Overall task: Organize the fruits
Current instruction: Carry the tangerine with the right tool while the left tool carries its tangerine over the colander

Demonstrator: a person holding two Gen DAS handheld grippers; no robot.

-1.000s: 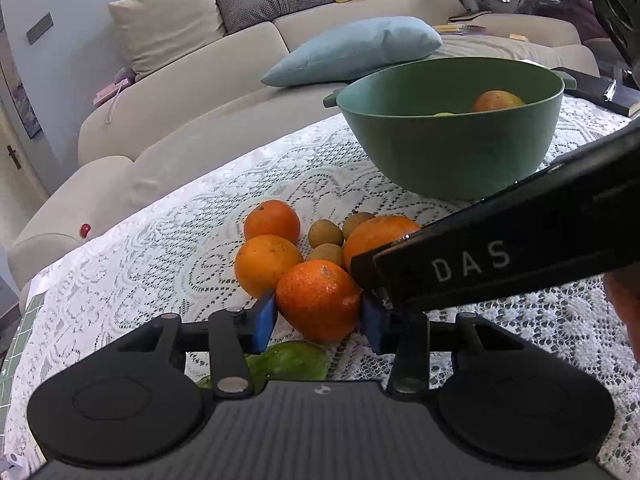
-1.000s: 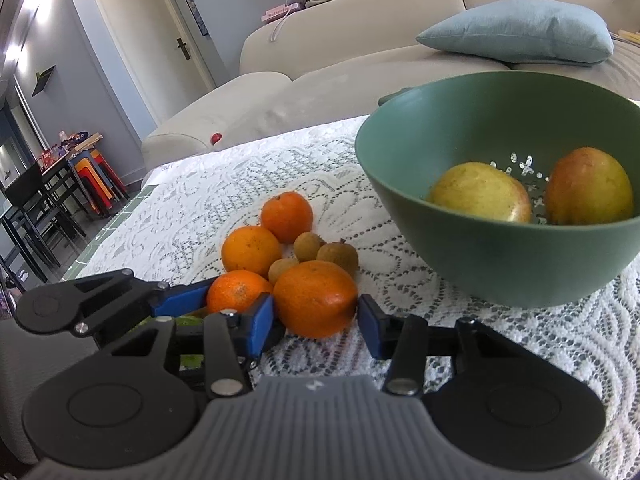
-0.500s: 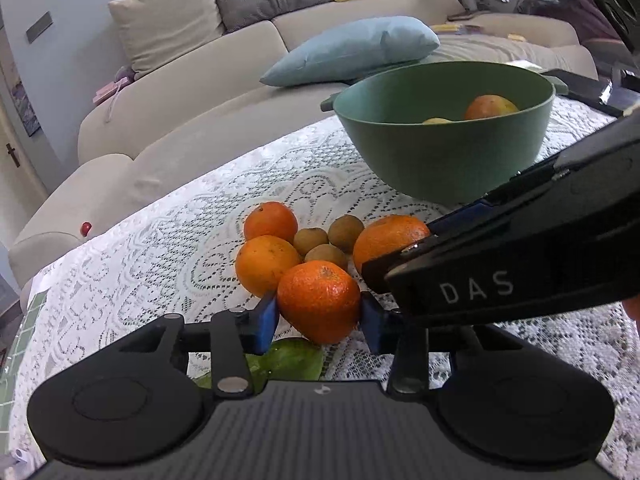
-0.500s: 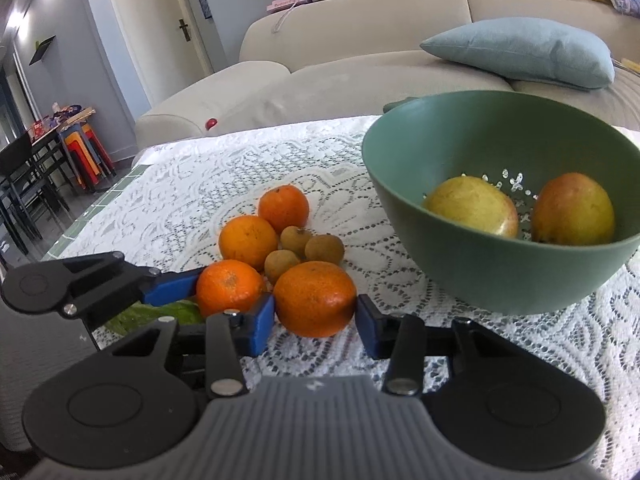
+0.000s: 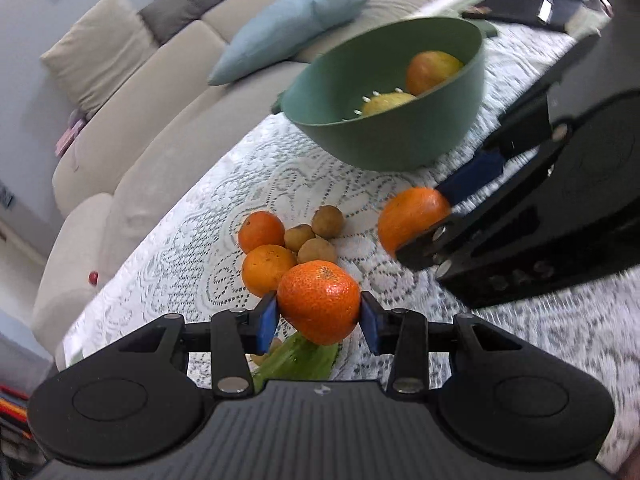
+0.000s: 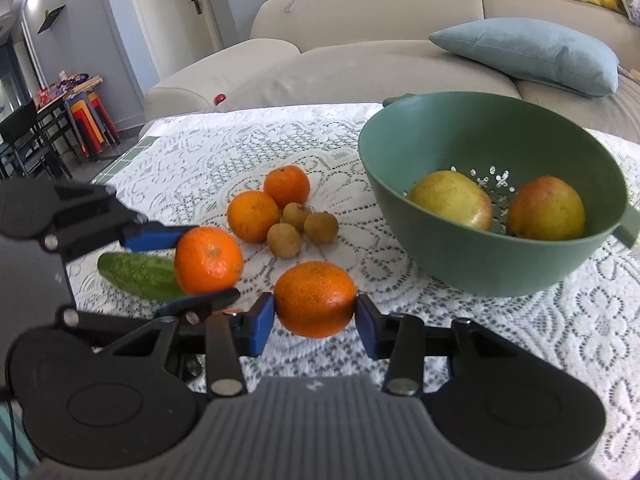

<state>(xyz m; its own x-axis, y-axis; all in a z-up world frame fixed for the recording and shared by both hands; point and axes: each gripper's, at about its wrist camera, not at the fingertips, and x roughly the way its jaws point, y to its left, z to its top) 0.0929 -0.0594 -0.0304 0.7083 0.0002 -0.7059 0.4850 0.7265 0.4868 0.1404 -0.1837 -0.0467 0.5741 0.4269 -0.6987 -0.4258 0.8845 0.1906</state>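
A beige sofa (image 6: pixel 360 52) runs behind the table, with a pale blue cushion (image 6: pixel 532 54) lying on its seat behind the green bowl (image 6: pixel 452 264). The table is covered by a white lace cloth (image 6: pixel 560 320), and the green bowl stands on it; this bowl, a colander with holes in its base, holds a yellow-green apple (image 6: pixel 450 204) and a red-orange apple (image 6: pixel 546 208) side by side. To the left of the bowl in the right wrist view, a cucumber (image 6: pixel 136 276) lies flat on the cloth, well apart from the bowl. Nearer the bowl, two loose oranges (image 6: pixel 253 216) rest on the cloth touching each other, and three small brown fruits (image 6: pixel 321 227) cluster just beside them on the bowl side. The left gripper (image 5: pixel 319 314) has its blue pads pressed against both sides of a mandarin (image 5: pixel 319 300), holding it above the cucumber end and the loose oranges, away from the bowl. The right gripper (image 6: pixel 315 318) likewise clamps a second mandarin (image 6: pixel 315 298) between its blue pads, close to the bowl's near left wall and raised off the cloth; in the left wrist view this fruit shows partly hidden by the gripper's black finger.
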